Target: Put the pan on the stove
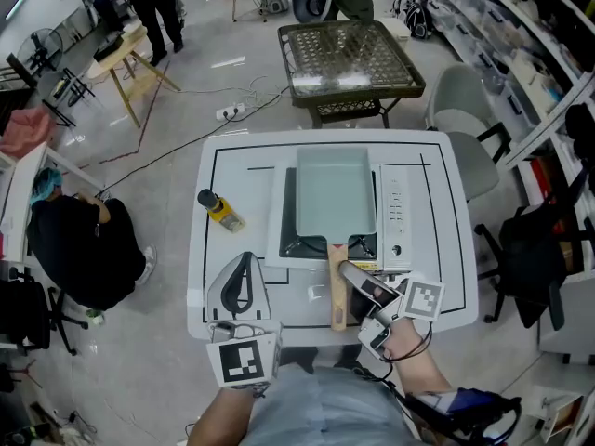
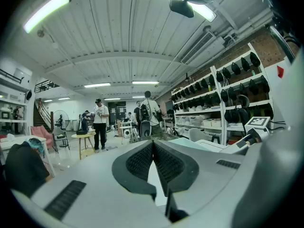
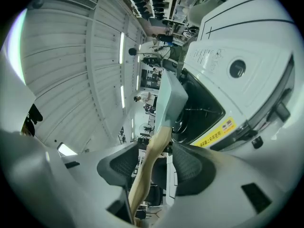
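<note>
Item one: the pan (image 1: pixel 335 191), a pale green rectangular one. We list it as already sitting on the stove (image 1: pixel 395 207), a portable gas burner at the middle of the white table (image 1: pixel 437 165). Its body covers the burner grate and lies level.

Item two: the wooden handle (image 1: pixel 337 282). We note its long axis running from the pan's near edge straight toward the person, past the stove's front edge and over the tabletop.

Item three: the right gripper (image 1: pixel 351 277). Its jaws stand wide, with the handle passing between them. In the right gripper view the wood (image 3: pixel 147 170) lies close to one pad and shows a clear gap to the other, so we record no squeeze on it. The pan lies directly ahead of this claw, along the line of the jaws. This is by far the nearer hand.

Item four: the left gripper (image 1: pixel 244 263). It rests low over the table's near left part, well apart from the pan, and its jaws are closed tip to tip on nothing.

Item five: a yellow bottle (image 1: pixel 219 209) with a dark cap, lying on the table left of the stove and clear of both claws.

Our judgement is that the placing looks complete. What remains turns on drawing the right claw back along the handle's axis, toward the person, without knocking the wood sideways.
</note>
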The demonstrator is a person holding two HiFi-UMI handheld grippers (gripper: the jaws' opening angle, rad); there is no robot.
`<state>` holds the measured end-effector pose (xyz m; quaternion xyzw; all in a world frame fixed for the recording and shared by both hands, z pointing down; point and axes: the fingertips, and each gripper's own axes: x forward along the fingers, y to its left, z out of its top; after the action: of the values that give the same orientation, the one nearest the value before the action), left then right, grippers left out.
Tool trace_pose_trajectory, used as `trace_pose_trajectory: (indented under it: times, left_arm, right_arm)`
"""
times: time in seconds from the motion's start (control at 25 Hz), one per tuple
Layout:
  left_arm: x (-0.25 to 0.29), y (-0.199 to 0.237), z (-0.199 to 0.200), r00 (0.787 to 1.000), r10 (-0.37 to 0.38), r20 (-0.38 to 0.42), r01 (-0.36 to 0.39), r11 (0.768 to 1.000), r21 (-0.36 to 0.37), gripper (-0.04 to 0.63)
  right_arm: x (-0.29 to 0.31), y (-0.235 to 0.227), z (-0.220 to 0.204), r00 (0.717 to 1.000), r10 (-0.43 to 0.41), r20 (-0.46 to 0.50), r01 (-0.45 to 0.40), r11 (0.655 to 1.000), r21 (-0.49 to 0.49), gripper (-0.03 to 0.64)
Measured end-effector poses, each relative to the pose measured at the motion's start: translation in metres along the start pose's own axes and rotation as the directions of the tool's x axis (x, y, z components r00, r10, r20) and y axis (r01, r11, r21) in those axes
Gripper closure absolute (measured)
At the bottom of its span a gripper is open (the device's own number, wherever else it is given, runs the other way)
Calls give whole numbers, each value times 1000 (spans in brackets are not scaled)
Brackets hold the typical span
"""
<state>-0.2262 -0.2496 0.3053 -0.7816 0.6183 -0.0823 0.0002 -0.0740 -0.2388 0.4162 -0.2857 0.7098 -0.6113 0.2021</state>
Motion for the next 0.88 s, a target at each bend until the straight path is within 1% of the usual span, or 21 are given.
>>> trace_pose_trajectory:
  times: [0.12, 0.2, 0.28, 0.36, 0.4, 0.44, 0.48, 0.52, 0.56, 0.64, 0.68, 0.72, 0.76, 0.8, 0.84, 0.88]
  left_arm:
    - [-2, -8, 14, 1000, -4, 30, 4, 1000, 3, 577]
    - [-5, -15, 22, 999, -11, 43, 11, 1000, 5, 577]
    - [-9, -24, 28, 999, -19, 45, 19, 1000, 3, 577]
    - [-13, -33, 39, 998, -28, 58, 28, 1000, -2, 577]
    - [-14, -37, 44, 997, -34, 68, 34, 999, -3, 577]
    - [-15, -42, 49, 996, -39, 78, 39, 999, -4, 577]
    - [-16, -46, 54, 995, -44, 88, 44, 999, -4, 577]
    - [-16, -50, 58, 994, -49, 96, 50, 999, -4, 577]
    - [-15, -55, 63, 993, -55, 103, 56, 998, -4, 577]
    - [-15, -65, 72, 991, -71, 112, 72, 997, -4, 577]
    - [-15, -71, 75, 990, -80, 116, 81, 997, -3, 577]
    - [-15, -77, 79, 989, -88, 120, 88, 996, 0, 577]
    - [-16, -83, 82, 988, -94, 125, 94, 996, 4, 577]
    - [-16, -88, 85, 986, -99, 131, 99, 995, 9, 577]
    - [-16, -94, 88, 985, -103, 140, 102, 995, 15, 577]
    - [-16, -98, 91, 983, -106, 148, 104, 994, 20, 577]
  right_arm:
    - [-23, 3, 9, 999, -12, 38, 13, 1000, -23, 413]
    - [-38, 8, 16, 998, -22, 64, 26, 997, -67, 413]
    - [-53, 17, 25, 994, -40, 100, 54, 989, -136, 413]
    - [-69, 26, 34, 986, -78, 150, 112, 966, -232, 413]
    - [-77, 34, 38, 980, -86, 177, 136, 946, -294, 414]
    - [-83, 43, 42, 976, -81, 204, 153, 919, -365, 414]
    - [-89, 54, 46, 970, -71, 233, 171, 881, -441, 416]
    - [-94, 65, 51, 962, -66, 265, 200, 829, -522, 425]
    - [-99, 76, 56, 952, -66, 299, 242, 763, -600, 444]
    - [-109, 95, 64, 926, -74, 371, 339, 598, -726, 484]
    - [-114, 103, 67, 911, -76, 406, 384, 517, -765, 508]
    - [-119, 110, 69, 896, -75, 438, 423, 445, -789, 526]
    - [-125, 116, 72, 882, -73, 465, 455, 385, -803, 534]
    - [-130, 121, 74, 870, -70, 488, 481, 335, -810, 541]
    - [-134, 124, 76, 860, -68, 506, 501, 295, -813, 546]
    - [-138, 127, 78, 852, -63, 520, 517, 264, -815, 549]
